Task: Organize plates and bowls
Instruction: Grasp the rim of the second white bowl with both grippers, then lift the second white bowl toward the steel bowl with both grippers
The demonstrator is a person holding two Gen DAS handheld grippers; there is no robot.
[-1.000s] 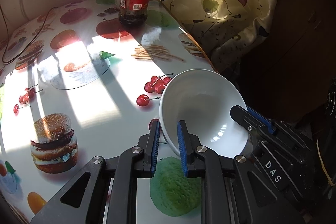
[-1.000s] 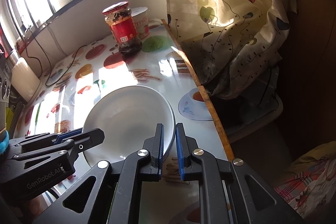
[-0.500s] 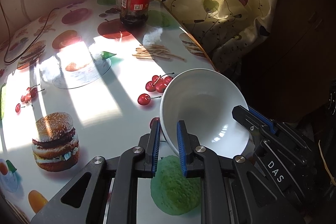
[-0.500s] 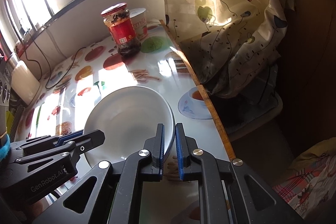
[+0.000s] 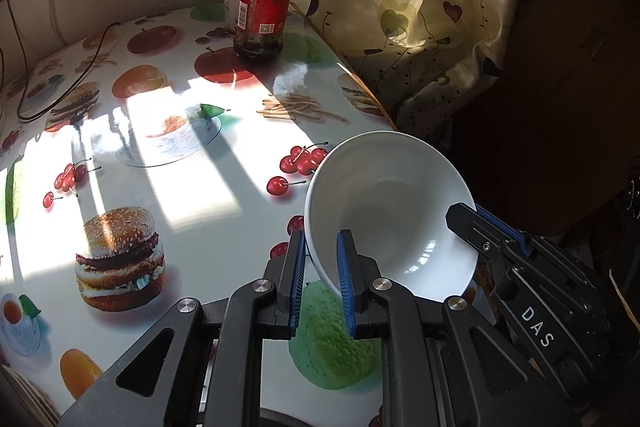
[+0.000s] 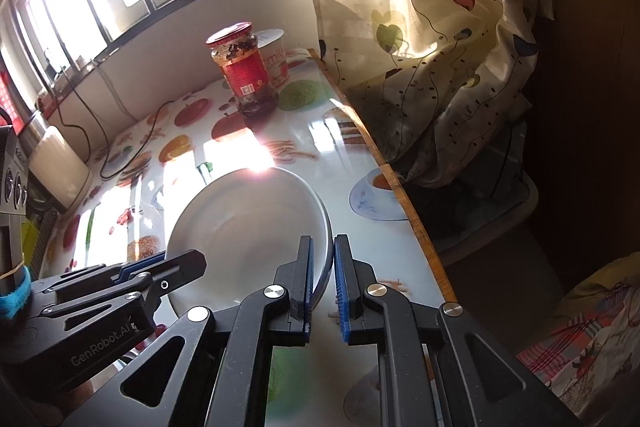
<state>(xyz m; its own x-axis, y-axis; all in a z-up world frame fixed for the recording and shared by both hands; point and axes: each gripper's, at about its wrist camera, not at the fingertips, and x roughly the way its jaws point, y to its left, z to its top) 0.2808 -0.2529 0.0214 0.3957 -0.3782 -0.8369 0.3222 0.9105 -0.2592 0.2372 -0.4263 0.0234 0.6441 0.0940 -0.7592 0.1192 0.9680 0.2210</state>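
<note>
Deep white ceramic bowl tilted above printed tabletop, prob. for carrying. L gripper & R gripper each pinch opposite rim, sharing weight.

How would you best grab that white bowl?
By its thin rim, from opposite sides: the white bowl is wide, smooth and tilted, so only the edge fits the jaws. The left hand-held gripper and right hand-held gripper each pinch it so.

One white bowl, one jar, one cup, two tools.
</note>
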